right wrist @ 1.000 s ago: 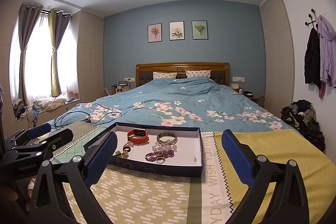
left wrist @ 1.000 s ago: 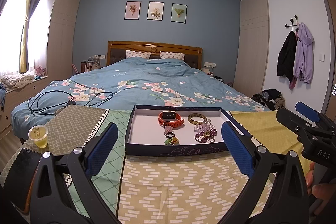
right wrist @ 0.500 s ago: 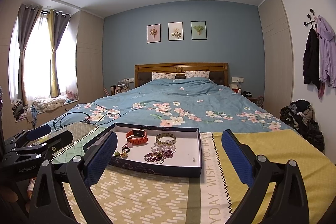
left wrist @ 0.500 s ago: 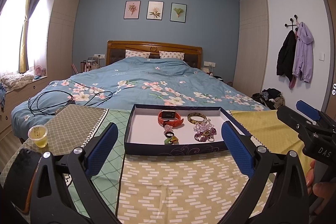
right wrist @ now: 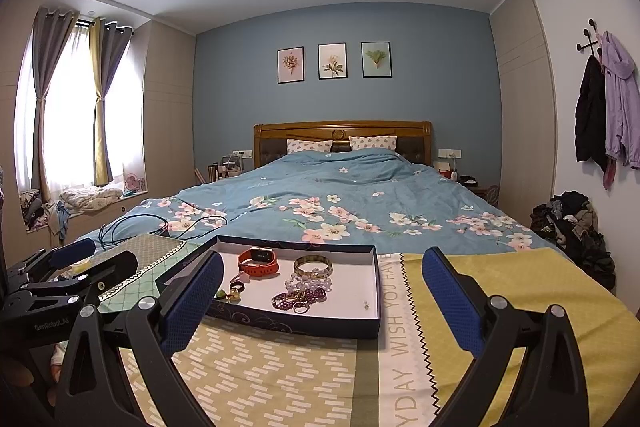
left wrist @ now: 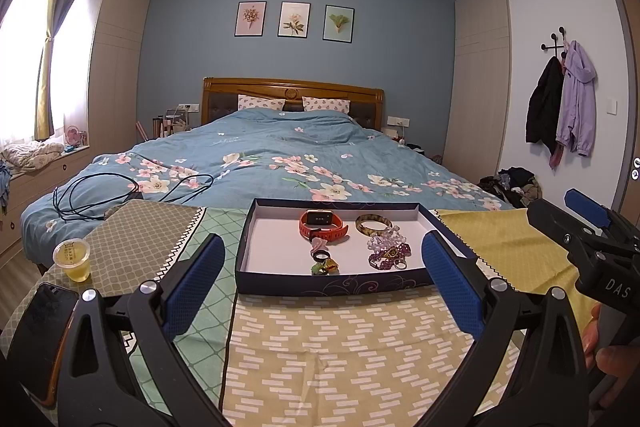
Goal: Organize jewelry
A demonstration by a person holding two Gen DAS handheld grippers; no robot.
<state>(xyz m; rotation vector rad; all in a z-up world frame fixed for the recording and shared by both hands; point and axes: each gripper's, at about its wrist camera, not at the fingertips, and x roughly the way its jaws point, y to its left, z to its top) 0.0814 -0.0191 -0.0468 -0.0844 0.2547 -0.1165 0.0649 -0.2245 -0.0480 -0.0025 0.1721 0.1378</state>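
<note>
Hovering level before tray [left wrist: 328, 285], left gripper [left wrist: 320, 283], right gripper [right wrist: 320, 301], jaws spread

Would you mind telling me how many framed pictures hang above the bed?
3, in a row on the blue wall above the headboard: left, middle, right. None seems hidden.
</note>
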